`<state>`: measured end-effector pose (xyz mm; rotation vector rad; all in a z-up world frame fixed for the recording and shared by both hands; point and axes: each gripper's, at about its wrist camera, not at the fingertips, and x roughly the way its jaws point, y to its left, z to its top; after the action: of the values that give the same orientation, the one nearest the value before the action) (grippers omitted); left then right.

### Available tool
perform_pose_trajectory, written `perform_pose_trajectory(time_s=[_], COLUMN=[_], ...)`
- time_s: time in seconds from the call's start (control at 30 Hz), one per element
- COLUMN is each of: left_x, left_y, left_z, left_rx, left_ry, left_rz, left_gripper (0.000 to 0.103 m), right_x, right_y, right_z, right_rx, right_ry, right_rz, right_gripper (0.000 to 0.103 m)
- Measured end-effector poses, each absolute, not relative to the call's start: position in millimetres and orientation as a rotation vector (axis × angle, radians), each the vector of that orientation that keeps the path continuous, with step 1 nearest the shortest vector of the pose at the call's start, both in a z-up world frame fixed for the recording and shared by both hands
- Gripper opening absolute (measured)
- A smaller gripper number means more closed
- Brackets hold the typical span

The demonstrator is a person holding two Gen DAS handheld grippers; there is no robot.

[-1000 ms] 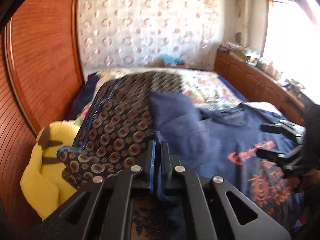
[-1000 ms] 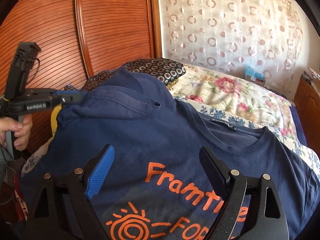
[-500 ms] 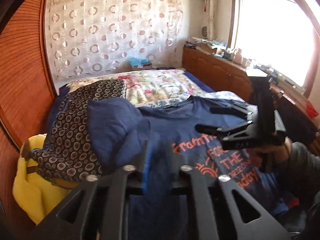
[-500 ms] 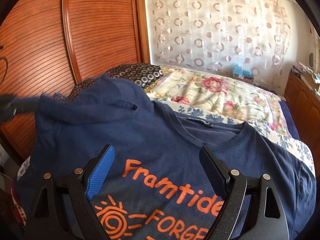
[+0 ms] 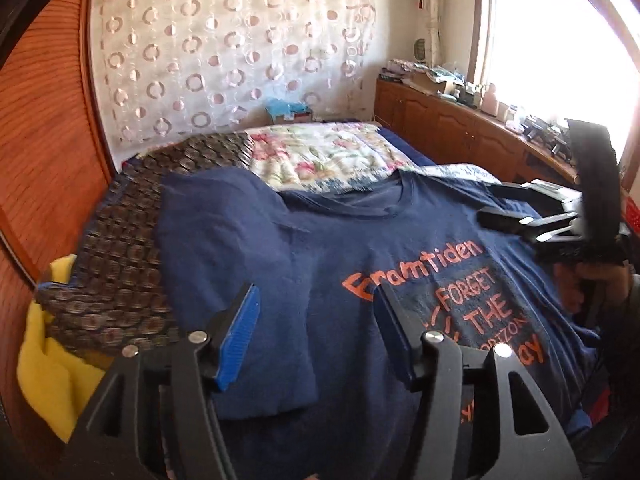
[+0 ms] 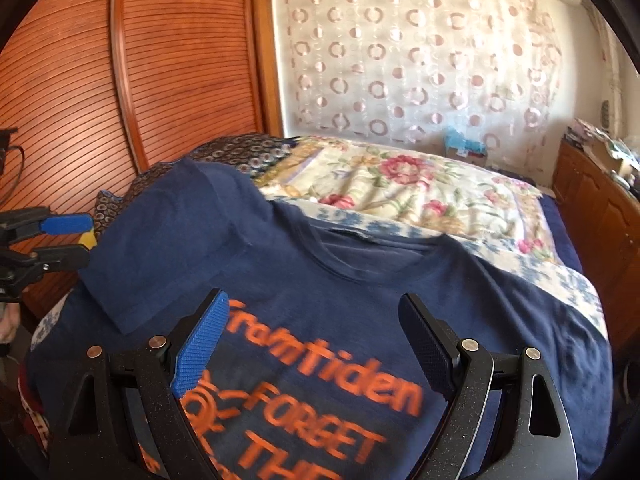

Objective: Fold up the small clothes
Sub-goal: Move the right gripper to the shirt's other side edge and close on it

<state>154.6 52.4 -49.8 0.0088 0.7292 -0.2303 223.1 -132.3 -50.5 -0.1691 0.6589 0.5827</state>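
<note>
A navy T-shirt (image 5: pixel 328 248) (image 6: pixel 360 292) with orange lettering lies face up on the bed, collar to the far side. Its left sleeve (image 5: pixel 224 240) (image 6: pixel 172 232) lies folded inward over the shirt's body. My left gripper (image 5: pixel 316 300) hovers over the shirt near that sleeve; its jaws are opening and nothing is between them. It also shows at the left edge of the right wrist view as the left gripper (image 6: pixel 64 240). My right gripper (image 6: pixel 312 304) stands open above the printed chest with nothing in it. The right gripper (image 5: pixel 516 216) is also seen over the shirt's right shoulder.
A dark circle-patterned cloth (image 5: pixel 120 240) lies left of the shirt, with a yellow item (image 5: pixel 48 368) below it. A floral bedspread (image 5: pixel 320 156) covers the far bed. A cluttered wooden sideboard (image 5: pixel 460 128) runs along the right, and a louvred wooden door (image 6: pixel 160 60) along the left.
The left gripper was shut on the sleeve's edge; it has let go and its jaws have parted. The sleeve now lies folded on the shirt. Both grippers have shifted across the shirt.
</note>
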Motion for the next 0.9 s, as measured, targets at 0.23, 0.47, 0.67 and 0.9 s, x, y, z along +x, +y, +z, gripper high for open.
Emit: perform_pose_trajectory(time_s=[0.23,0.47,0.67,0.9], left_x=[192,211,220,222], left_y=[13,-16,-35,-41], left_z=[-83,-98,-104,-110], left_rx=[0.031,0.068,0.091,0.110], left_ry=[0.803,0.852,0.873,0.885], left_rz=[-0.284,-0.323,-0.329,-0.324], left_gripper=[0.058,0.058,0.058,0.058], right_x=[222,219,220,225], right_y=[-198,-248,-278,-314], right_z=[-45,-39,-44,-61], right_rx=[-0.186,-0.179,-0.180,-0.163], right_ry=[0.670,0.662,0.669,0.717], right_rz=[0.441,0.328,0.281,0.217], right_gripper=[0.088,0.088,0.088,0.088])
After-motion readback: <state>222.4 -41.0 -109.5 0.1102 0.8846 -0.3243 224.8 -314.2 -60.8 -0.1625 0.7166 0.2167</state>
